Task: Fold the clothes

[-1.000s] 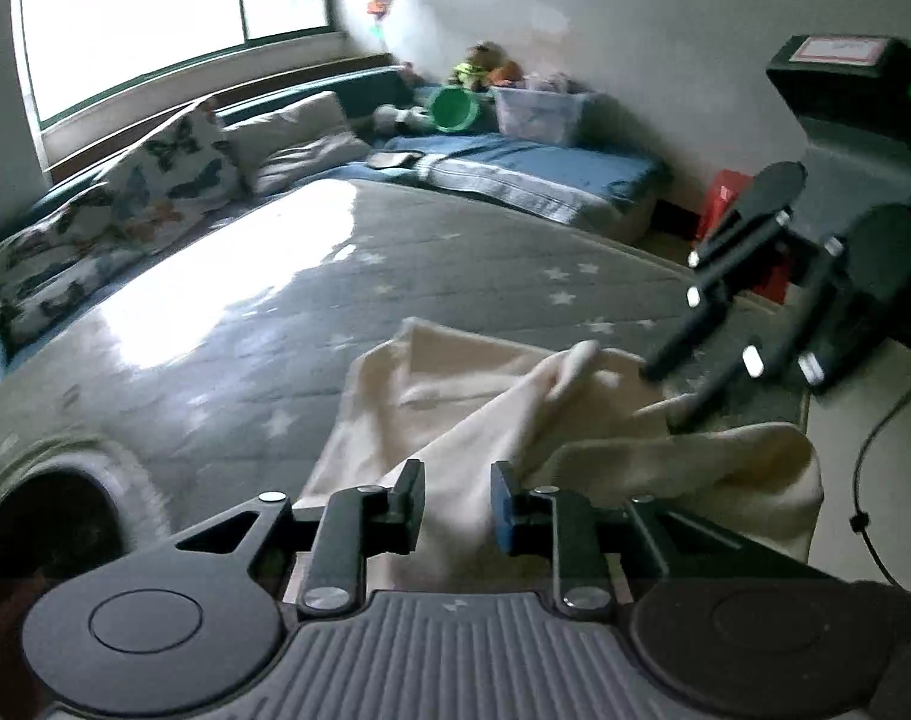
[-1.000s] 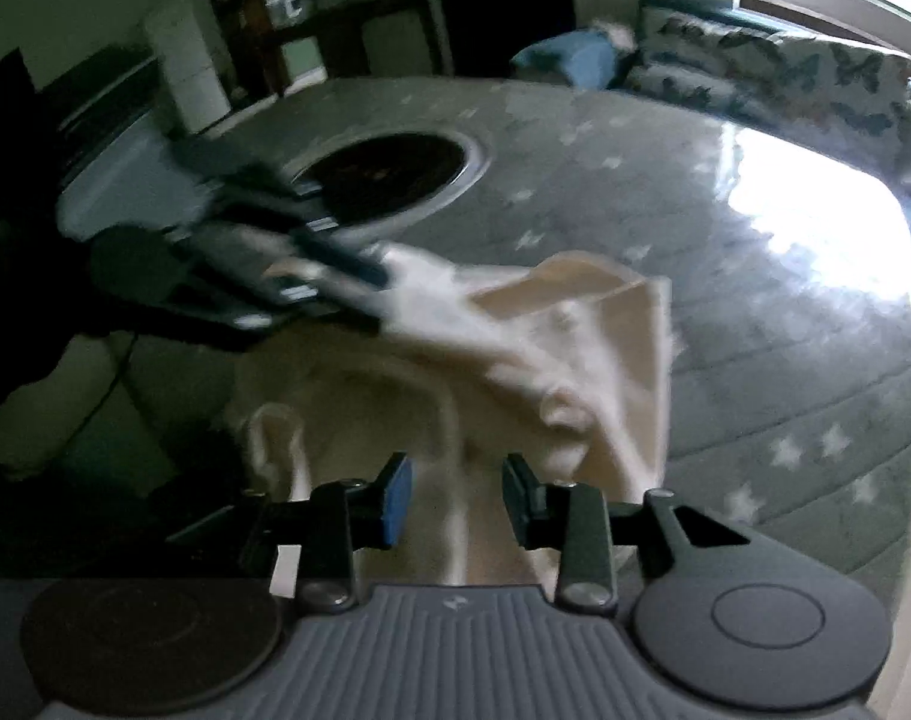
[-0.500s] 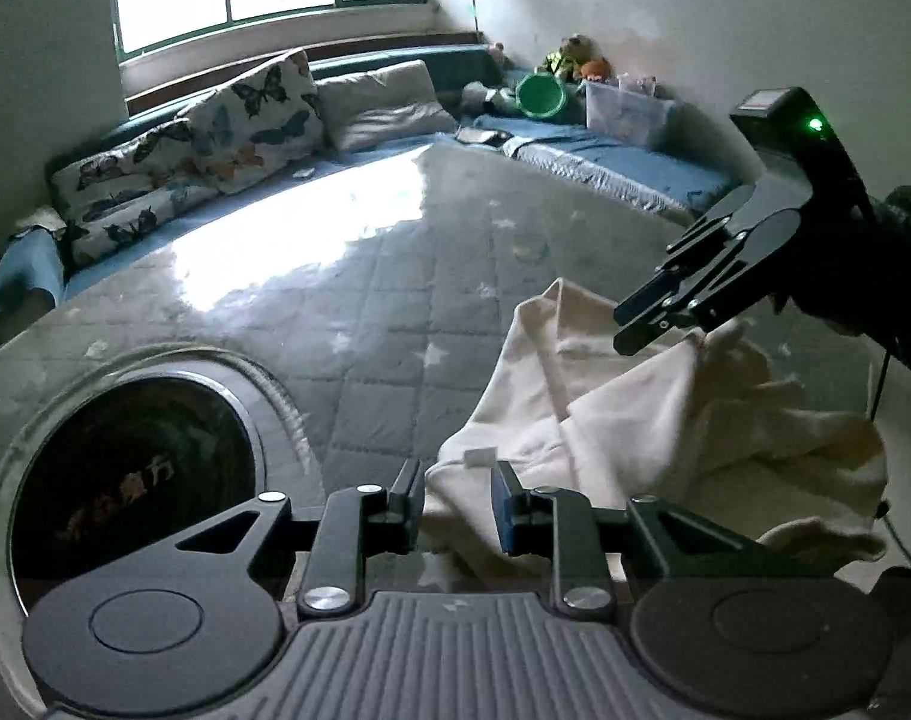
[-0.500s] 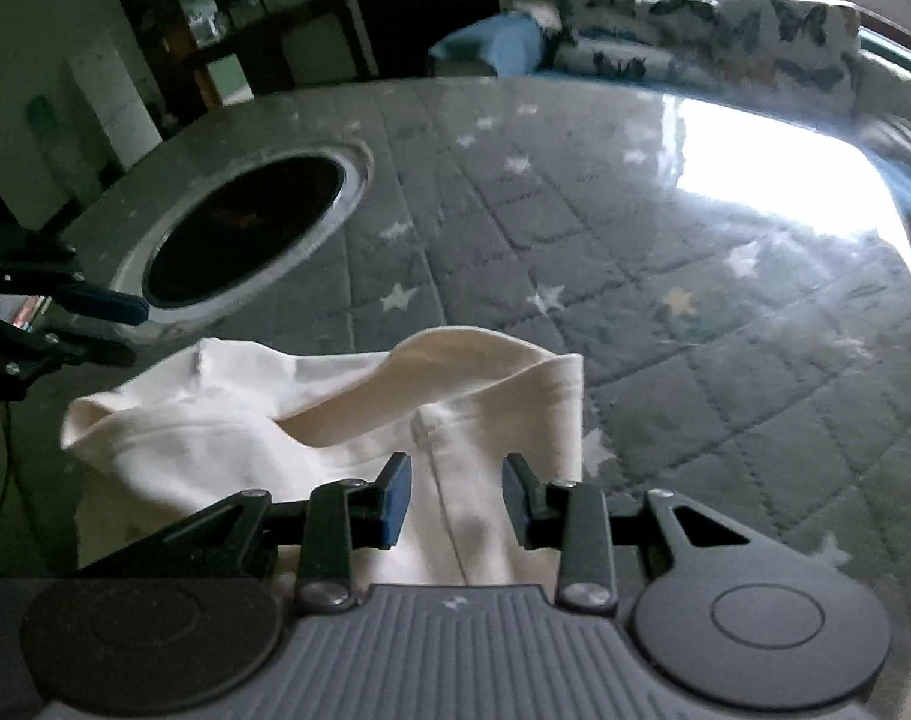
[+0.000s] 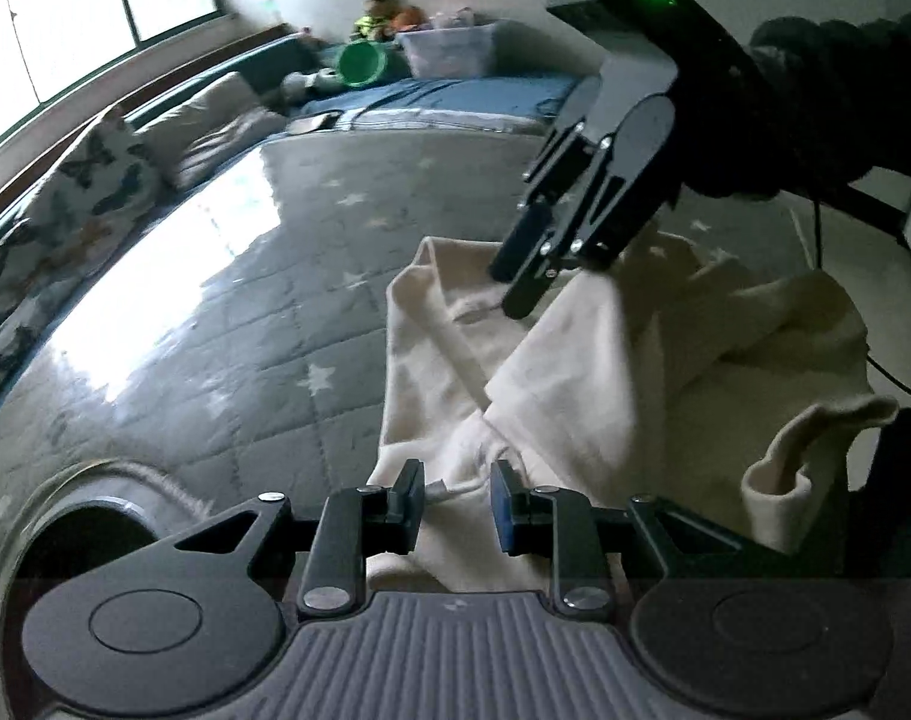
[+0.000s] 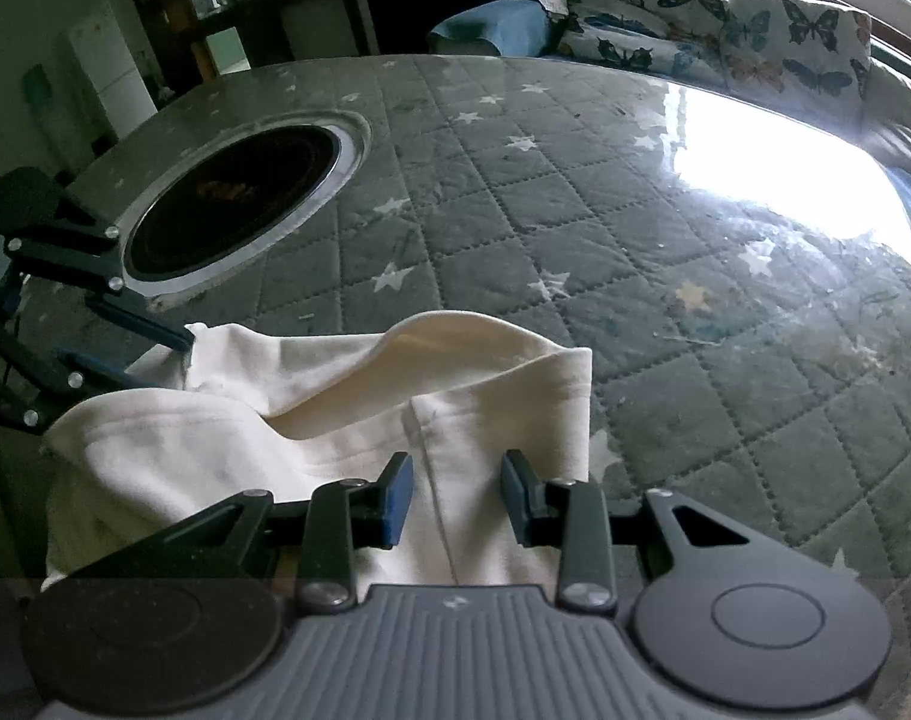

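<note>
Both grippers, left gripper and right gripper, jaws partly apart, cream garment between; grip unclear, near table edge

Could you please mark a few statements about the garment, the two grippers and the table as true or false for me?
1. The cream garment lies crumpled near the table's edge rather than neatly folded. True.
2. The round dark inset in the quilted star-patterned cover is hidden under the garment. False: it is uncovered, beyond the cloth.
3. Cloth lies between the fingers of the right gripper. True.
4. The left gripper hangs over bare table, away from the cloth. False: garment fabric lies between its fingers.
5. A butterfly-print cushion sits beyond the table's far side. True.
6. The garment is dark blue. False: it is cream.
</note>
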Motion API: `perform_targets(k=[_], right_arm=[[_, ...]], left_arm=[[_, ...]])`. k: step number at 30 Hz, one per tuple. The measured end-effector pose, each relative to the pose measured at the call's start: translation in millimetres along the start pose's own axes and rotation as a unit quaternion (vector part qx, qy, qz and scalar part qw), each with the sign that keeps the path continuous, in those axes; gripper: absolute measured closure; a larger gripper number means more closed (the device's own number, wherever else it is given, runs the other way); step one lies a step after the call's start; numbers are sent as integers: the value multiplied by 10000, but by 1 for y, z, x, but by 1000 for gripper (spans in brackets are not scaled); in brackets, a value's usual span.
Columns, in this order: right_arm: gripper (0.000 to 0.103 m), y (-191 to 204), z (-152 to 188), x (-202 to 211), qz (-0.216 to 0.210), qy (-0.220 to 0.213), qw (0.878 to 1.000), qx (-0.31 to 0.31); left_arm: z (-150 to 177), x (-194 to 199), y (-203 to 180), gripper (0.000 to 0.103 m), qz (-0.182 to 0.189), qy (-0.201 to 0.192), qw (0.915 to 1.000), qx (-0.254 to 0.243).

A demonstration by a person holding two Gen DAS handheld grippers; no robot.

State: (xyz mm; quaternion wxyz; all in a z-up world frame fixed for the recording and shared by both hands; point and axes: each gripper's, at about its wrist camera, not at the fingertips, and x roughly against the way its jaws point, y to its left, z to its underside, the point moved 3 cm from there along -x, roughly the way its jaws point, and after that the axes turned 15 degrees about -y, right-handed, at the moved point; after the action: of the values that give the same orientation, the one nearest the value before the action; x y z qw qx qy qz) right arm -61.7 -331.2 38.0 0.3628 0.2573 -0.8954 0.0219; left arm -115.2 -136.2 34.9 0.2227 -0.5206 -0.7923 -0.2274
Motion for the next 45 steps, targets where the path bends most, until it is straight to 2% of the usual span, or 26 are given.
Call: perform_targets(k=[2, 5, 6, 7, 11, 14, 18, 22, 24, 25, 27, 28, 29, 32, 35, 36, 37, 39, 40, 42, 45], right_arm=[[72, 0, 0, 0, 14, -6, 10000, 13], [83, -1, 0, 0, 130, -51, 9999, 73], [86, -1, 0, 1, 159, -68, 9998, 78], [87, -3, 1, 1, 171, -83, 9998, 56], [95, -3, 1, 3, 275, -174, 9994, 98], [100, -4, -1, 5, 453, -291, 9984, 163], [100, -10, -5, 9, 565, -389, 9976, 118], [95, -7, -6, 10, 212, -368, 9990, -109], [79, -2, -7, 9, 61, -368, 9992, -122], [76, 0, -7, 8, 62, -357, 9993, -86], [74, 3, -6, 3, 44, -268, 9996, -2], [72, 4, -5, 1, 23, -219, 9998, 18], [69, 4, -4, -1, 16, -163, 9999, 55], [71, 9, -1, -5, 71, -134, 9995, 286], [92, 10, -1, -5, 220, -130, 9990, 375], [97, 10, -2, -5, 255, -137, 9989, 368], [97, 8, -2, -4, 279, -156, 9989, 351], [99, 7, -4, -2, 363, -239, 9983, 394], [99, 7, -5, -1, 403, -291, 9979, 418], [99, 5, -10, 3, 485, -436, 9970, 412], [99, -4, -24, 11, 686, -686, 9945, 384]], left_arm=[[3, -6, 2, 72, 40, 63, 10000, 23], [7, -11, 11, 73, 40, 86, 9991, 402], [9, -12, 14, 76, 25, 84, 9984, 565], [11, -12, 17, 87, -14, 104, 9975, 698], [18, -7, 23, 96, -322, 20, 9947, 972], [19, 0, 33, 96, -711, -94, 9905, 1171], [22, 12, 59, 96, -1246, -284, 9753, 1804], [27, 20, 84, 96, -1667, -260, 9563, 2388], [32, 22, 95, 96, -1677, -287, 9458, 2766], [33, 23, 98, 96, -1596, -325, 9431, 2899], [32, 27, 98, 92, -1377, -450, 9446, 2944], [31, 28, 97, 86, -1242, -522, 9470, 2915], [29, 28, 95, 84, -1150, -576, 9500, 2844], [19, 25, 83, 76, -884, -675, 9629, 2460], [13, 15, 70, 68, -632, -560, 9747, 2069], [12, 10, 67, 62, -638, -461, 9771, 1979], [13, 4, 66, 61, -650, -369, 9781, 1942], [16, -7, 65, 62, -665, -207, 9780, 1964], [19, -12, 65, 68, -685, -132, 9774, 1994], [23, -17, 66, 88, -710, -108, 9756, 2073], [20, -16, 74, 95, -984, -147, 9720, 2131]])
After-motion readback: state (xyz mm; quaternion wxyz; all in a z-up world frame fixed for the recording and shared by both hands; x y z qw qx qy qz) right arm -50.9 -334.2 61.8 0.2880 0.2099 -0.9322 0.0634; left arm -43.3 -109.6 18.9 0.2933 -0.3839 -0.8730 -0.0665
